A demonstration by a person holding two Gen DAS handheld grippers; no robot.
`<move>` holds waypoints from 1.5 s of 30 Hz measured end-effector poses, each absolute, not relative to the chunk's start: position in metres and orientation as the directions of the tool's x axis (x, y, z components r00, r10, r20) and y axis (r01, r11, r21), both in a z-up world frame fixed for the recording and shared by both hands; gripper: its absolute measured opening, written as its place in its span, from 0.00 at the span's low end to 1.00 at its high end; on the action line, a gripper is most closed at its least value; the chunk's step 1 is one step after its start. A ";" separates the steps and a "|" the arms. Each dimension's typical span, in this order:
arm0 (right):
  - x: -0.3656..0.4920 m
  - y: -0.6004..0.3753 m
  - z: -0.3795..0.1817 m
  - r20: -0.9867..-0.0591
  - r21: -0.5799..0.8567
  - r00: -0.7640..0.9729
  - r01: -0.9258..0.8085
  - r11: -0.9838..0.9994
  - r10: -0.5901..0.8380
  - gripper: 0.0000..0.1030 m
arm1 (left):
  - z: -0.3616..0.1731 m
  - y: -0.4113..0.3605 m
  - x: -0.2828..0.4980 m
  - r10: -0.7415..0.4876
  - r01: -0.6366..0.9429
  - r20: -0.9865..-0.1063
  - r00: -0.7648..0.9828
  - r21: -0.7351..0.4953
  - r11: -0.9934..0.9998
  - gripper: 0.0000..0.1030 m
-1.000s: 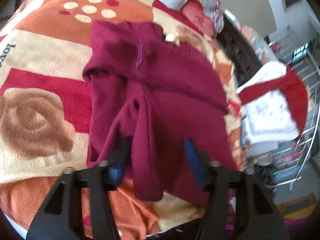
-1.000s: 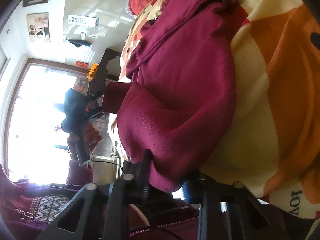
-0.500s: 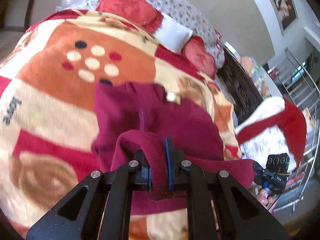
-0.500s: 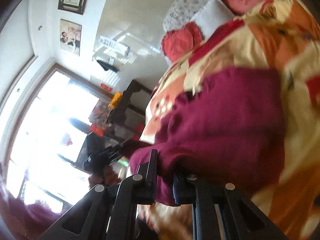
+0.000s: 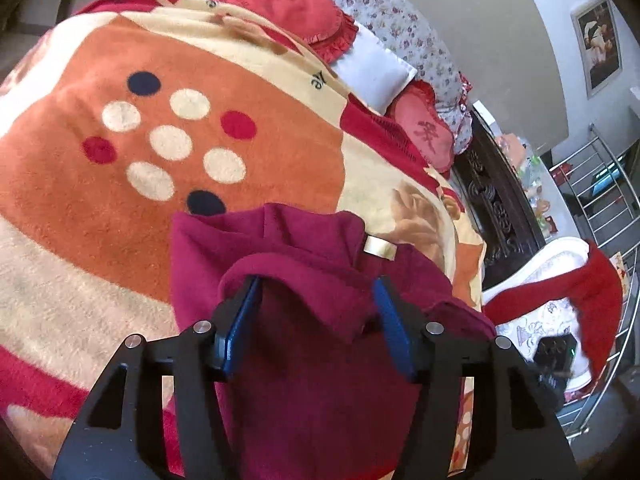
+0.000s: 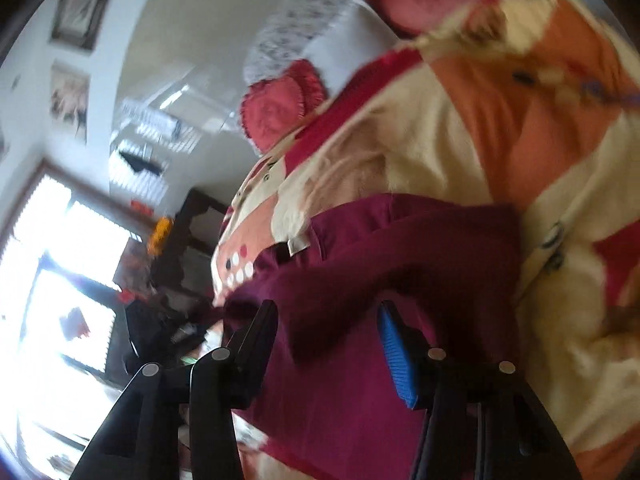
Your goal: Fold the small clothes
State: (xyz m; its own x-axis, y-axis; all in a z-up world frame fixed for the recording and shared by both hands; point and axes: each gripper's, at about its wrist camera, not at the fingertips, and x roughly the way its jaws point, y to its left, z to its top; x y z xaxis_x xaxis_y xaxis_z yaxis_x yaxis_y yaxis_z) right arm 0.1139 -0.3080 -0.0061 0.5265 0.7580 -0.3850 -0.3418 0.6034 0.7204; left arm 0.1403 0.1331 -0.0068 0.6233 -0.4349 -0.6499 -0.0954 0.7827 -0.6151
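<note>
- Right now the left gripper (image 5: 316, 320) has its jaws parted, just been opening, with a fold of the maroon garment (image 5: 304, 380) lying loose between the blue pads (image 5: 236, 332), not pinched.
- Same for the right gripper (image 6: 328, 336): jaws apart, just been opening, cloth slack between them (view is blurred, so contact with the pads is hard to call).
- Judgement: this is the release after laying 1 fold over. Best done by backing both grippers straight out along the cloth so the pads don't drag the edge back.
- Garment sits on the patterned blanket (image 5: 100, 200), its pale label (image 5: 380, 248) just past the left fingers; check the folded edge lies flat there.
- Farther off: 2 red cushions (image 5: 280, 4) and a white pillow (image 5: 372, 76) at the headboard end, well clear.
</note>
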 end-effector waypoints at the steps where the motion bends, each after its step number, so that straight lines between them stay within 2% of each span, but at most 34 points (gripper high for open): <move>1: 0.105 -0.307 -0.002 -0.392 0.685 0.538 -0.371 0.627 0.747 0.49 | -0.004 0.135 0.137 -0.426 -0.098 -0.644 0.635 -0.614 0.783 0.59; 6: 0.098 -0.270 -0.007 -0.493 0.531 0.521 -0.455 0.715 0.697 0.48 | -0.002 0.137 0.133 -0.380 -0.126 -0.634 0.674 -0.606 0.786 0.62; 8: 0.113 -0.256 -0.003 -0.501 0.488 0.547 -0.462 0.741 0.671 0.48 | -0.005 0.133 0.137 -0.378 -0.136 -0.646 0.663 -0.601 0.788 0.62; 13: 0.168 -0.254 0.000 -0.481 0.494 0.664 -0.334 0.803 0.572 0.48 | -0.010 0.132 0.146 -0.369 -0.157 -0.654 0.660 -0.601 0.784 0.62; 16: 0.204 -0.255 -0.017 -0.554 0.528 0.615 -0.261 0.808 0.561 0.49 | -0.009 0.134 0.148 -0.372 -0.184 -0.660 0.653 -0.614 0.768 0.62; 19: 0.187 -0.266 -0.006 -0.518 0.546 0.630 -0.278 0.791 0.579 0.49 | 0.004 0.136 0.141 -0.336 -0.171 -0.644 0.687 -0.593 0.787 0.62; 21: 0.168 -0.273 0.001 -0.497 0.531 0.647 -0.302 0.792 0.579 0.56 | 0.011 0.138 0.138 -0.311 -0.167 -0.623 0.718 -0.587 0.792 0.68; 23: 0.149 -0.275 0.007 -0.493 0.503 0.650 -0.330 0.799 0.579 0.62 | 0.012 0.137 0.138 -0.329 -0.155 -0.604 0.726 -0.610 0.777 0.69; 24: 0.139 -0.276 0.007 -0.502 0.489 0.641 -0.344 0.802 0.581 0.62 | 0.011 0.136 0.140 -0.334 -0.154 -0.608 0.721 -0.610 0.777 0.69; 26: 0.131 -0.275 0.003 -0.525 0.472 0.622 -0.356 0.807 0.581 0.62 | 0.005 0.128 0.144 -0.332 -0.151 -0.632 0.700 -0.585 0.797 0.69; 29: 0.118 -0.274 -0.005 -0.562 0.425 0.631 -0.335 0.841 0.535 0.62 | -0.016 0.112 0.162 -0.254 -0.206 -0.751 0.609 -0.460 0.864 0.69; 32: 0.118 -0.275 -0.022 -0.575 0.430 0.622 -0.323 0.843 0.531 0.62 | -0.052 0.115 0.182 -0.255 -0.290 -0.810 0.529 -0.454 0.842 0.69; 34: 0.127 -0.269 -0.035 -0.649 0.381 0.588 -0.297 0.876 0.482 0.43 | -0.066 0.120 0.188 -0.265 -0.318 -0.817 0.511 -0.467 0.825 0.68; 35: 0.131 -0.266 -0.038 -0.677 0.332 0.589 -0.291 0.897 0.442 0.28 | -0.064 0.121 0.187 -0.266 -0.318 -0.806 0.529 -0.478 0.818 0.68; 40: 0.122 -0.275 -0.035 -0.646 0.360 0.612 -0.283 0.889 0.456 0.27 | -0.045 0.124 0.170 -0.286 -0.289 -0.805 0.519 -0.480 0.828 0.68; 41: 0.115 -0.278 -0.034 -0.635 0.377 0.617 -0.278 0.884 0.465 0.29 | -0.040 0.124 0.162 -0.290 -0.279 -0.801 0.525 -0.483 0.830 0.68; 44: 0.093 -0.286 -0.038 -0.617 0.450 0.588 -0.281 0.847 0.523 0.52 | -0.031 0.126 0.139 -0.310 -0.252 -0.780 0.544 -0.504 0.826 0.69; 45: 0.083 -0.288 -0.042 -0.614 0.468 0.577 -0.284 0.837 0.538 0.52 | -0.029 0.127 0.130 -0.316 -0.244 -0.773 0.551 -0.511 0.824 0.69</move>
State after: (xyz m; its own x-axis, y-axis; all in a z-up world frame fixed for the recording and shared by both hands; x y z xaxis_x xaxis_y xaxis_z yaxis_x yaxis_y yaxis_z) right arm 0.0833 -0.2881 -0.0424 0.5774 0.5384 -0.6138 -0.2836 0.8372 0.4676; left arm 0.1303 0.1266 -0.0289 0.5505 -0.3163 -0.7726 -0.2439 0.8241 -0.5112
